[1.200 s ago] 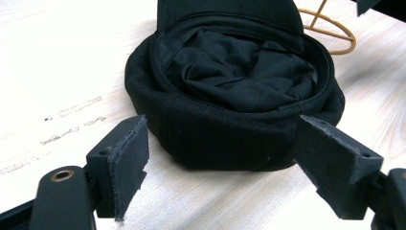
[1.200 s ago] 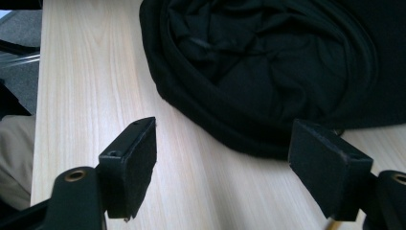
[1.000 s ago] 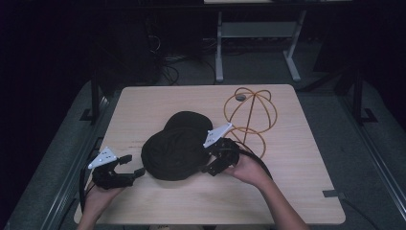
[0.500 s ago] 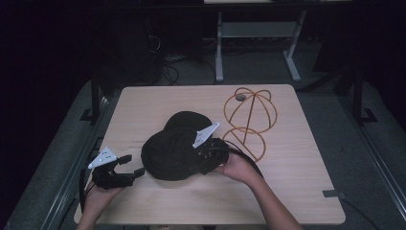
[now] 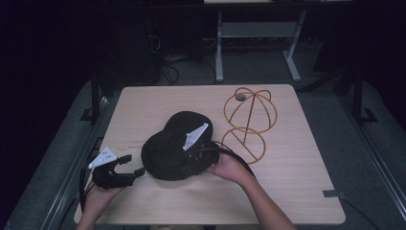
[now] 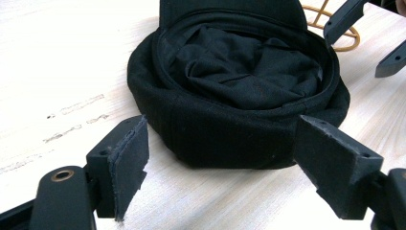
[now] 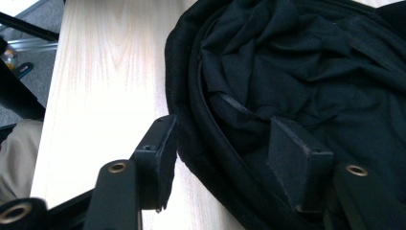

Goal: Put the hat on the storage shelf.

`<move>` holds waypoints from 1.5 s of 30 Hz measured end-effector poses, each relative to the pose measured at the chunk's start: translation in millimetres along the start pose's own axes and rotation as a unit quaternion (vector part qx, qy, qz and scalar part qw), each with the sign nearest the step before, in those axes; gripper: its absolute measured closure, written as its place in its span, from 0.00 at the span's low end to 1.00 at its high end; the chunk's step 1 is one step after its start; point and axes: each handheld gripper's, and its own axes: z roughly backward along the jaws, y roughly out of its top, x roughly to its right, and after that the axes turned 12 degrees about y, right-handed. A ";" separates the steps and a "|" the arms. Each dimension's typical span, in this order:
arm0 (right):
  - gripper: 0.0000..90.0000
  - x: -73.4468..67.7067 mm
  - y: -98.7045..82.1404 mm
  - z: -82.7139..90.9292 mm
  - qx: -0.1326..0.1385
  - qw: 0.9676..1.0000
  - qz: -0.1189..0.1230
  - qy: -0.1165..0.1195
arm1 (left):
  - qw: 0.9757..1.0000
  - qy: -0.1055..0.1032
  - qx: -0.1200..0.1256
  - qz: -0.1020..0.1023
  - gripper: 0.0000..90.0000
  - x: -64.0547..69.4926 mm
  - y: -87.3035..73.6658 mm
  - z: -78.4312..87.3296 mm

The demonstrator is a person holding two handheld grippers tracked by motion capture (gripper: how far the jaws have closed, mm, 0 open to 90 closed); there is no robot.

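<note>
Cap, black, lies upside down near the middle of the bench, hollow facing up, just beside a gold wire stand on its right. Right gripper has its fingers spread astride the cap's rim, one pad outside over bare wood, the other inside on the lining, not clamped. Left gripper sits at the bench's near-left corner, fingers released and wide, aimed at the cap but short of it.

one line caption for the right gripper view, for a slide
Open right gripper straddling the rim of an upturned black cap on a pale wooden table.
</note>
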 end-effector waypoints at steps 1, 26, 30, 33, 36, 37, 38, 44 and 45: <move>0.51 0.3 0.5 -1.6 -0.001 1.000 0.002 0.002 | 1.000 0.000 0.000 0.000 0.22 -0.1 -0.1 0.0; 0.71 4.5 4.5 -47.0 -0.066 0.998 0.015 0.020 | 1.000 0.001 -0.002 -0.006 0.22 -1.3 -0.3 0.0; 0.78 4.6 3.8 -49.2 -0.065 0.998 0.016 0.021 | 1.000 0.001 -0.002 -0.004 0.22 -0.7 -0.7 -0.4; 0.82 4.8 2.6 -49.4 -0.055 0.998 0.013 0.033 | 1.000 0.002 -0.003 -0.005 0.22 -0.6 -0.8 -0.4; 0.86 3.6 3.1 -49.9 -0.049 0.998 0.016 0.039 | 1.000 0.003 -0.003 -0.004 0.22 -0.7 -0.9 0.0; 0.87 2.9 3.9 -50.3 -0.046 0.998 0.018 0.042 | 1.000 0.003 -0.005 -0.004 0.22 -0.9 -0.8 0.4; 0.88 2.0 4.4 -50.6 -0.046 0.998 0.019 0.041 | 1.000 0.003 -0.003 -0.003 0.22 -1.0 -0.9 0.4; 0.89 -3.0 8.4 -50.7 -0.043 0.998 0.032 0.035 | 1.000 0.005 -0.002 -0.003 0.22 -1.3 -1.0 0.9; 0.89 -2.9 8.6 -50.4 -0.043 0.998 0.034 0.033 | 1.000 0.005 -0.001 -0.002 0.22 -1.3 -1.0 1.1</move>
